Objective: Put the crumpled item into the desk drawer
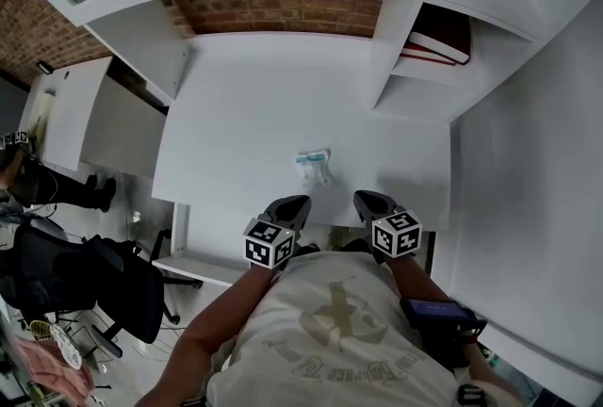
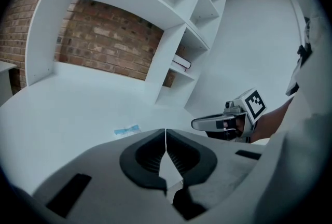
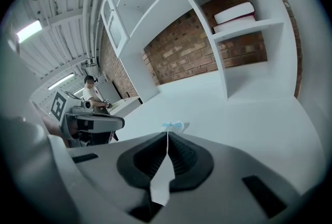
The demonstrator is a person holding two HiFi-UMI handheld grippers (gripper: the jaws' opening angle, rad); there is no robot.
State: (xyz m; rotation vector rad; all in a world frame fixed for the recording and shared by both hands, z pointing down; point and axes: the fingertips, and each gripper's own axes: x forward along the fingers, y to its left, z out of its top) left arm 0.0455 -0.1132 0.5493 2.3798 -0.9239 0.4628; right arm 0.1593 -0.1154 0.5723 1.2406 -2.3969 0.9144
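A small crumpled item [image 1: 315, 162], white with light blue, lies on the white desk [image 1: 236, 113] near its front edge. It shows as a pale blue scrap [image 2: 127, 130] in the left gripper view and just past the jaw tips as a scrap [image 3: 172, 125] in the right gripper view. My left gripper [image 1: 293, 205] and right gripper [image 1: 369, 200] hover side by side at the desk's front edge, just short of the item. Both are shut with nothing between the jaws. No drawer shows in any view.
White shelving rises behind and right of the desk, with red and white books [image 1: 439, 40] in a right-hand cubby. A brick wall [image 1: 278, 8] backs the desk. A black chair [image 1: 113, 287] stands at the left, and a person [image 3: 93, 94] sits at a far desk.
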